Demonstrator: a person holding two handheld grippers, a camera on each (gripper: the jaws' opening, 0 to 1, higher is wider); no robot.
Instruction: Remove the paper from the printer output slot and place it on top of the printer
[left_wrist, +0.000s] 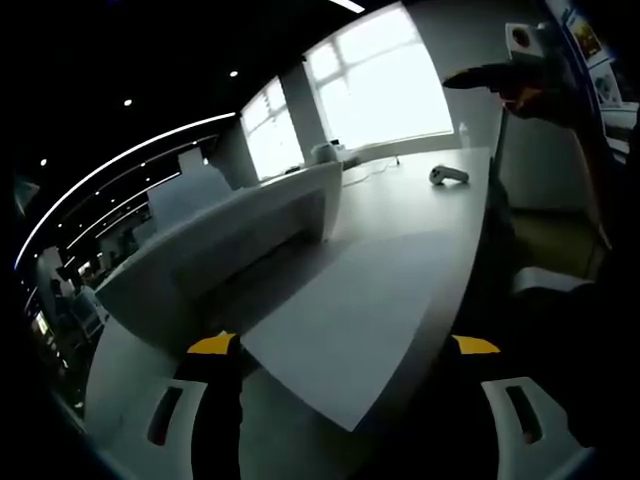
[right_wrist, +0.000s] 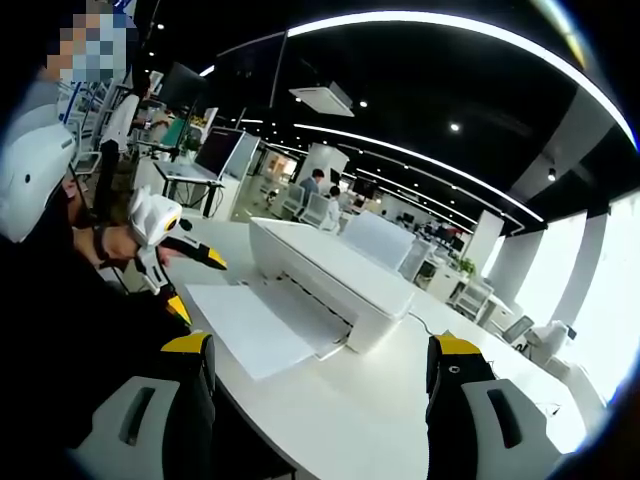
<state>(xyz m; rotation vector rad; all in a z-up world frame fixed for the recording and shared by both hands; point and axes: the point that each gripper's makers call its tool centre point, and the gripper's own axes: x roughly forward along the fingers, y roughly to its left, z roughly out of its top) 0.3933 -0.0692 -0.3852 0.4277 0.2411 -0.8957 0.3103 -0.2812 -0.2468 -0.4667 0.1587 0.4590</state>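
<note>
Paper (right_wrist: 262, 325) lying flat in output slot of printer (right_wrist: 335, 268), projecting toward near edge of white table (right_wrist: 400, 420); not yet removed. Same sheet (left_wrist: 350, 315) seen close in left gripper view, spreading between that gripper's jaws. Left gripper (left_wrist: 345, 350): jaws wide apart, one on each side of sheet's near edge, nothing clamped as far as visible. Same gripper (right_wrist: 185, 270) visible in right gripper view, at sheet's outer edge, held by gloved hand (right_wrist: 150, 222). Right gripper (right_wrist: 320, 365): jaws spread wide, empty, facing printer from near table edge, well apart from sheet. Small white object (left_wrist: 448, 176) toward far end of table. Judged progress: approach stage only; grasp, withdrawal from slot and placement on printer top all remaining.
</note>
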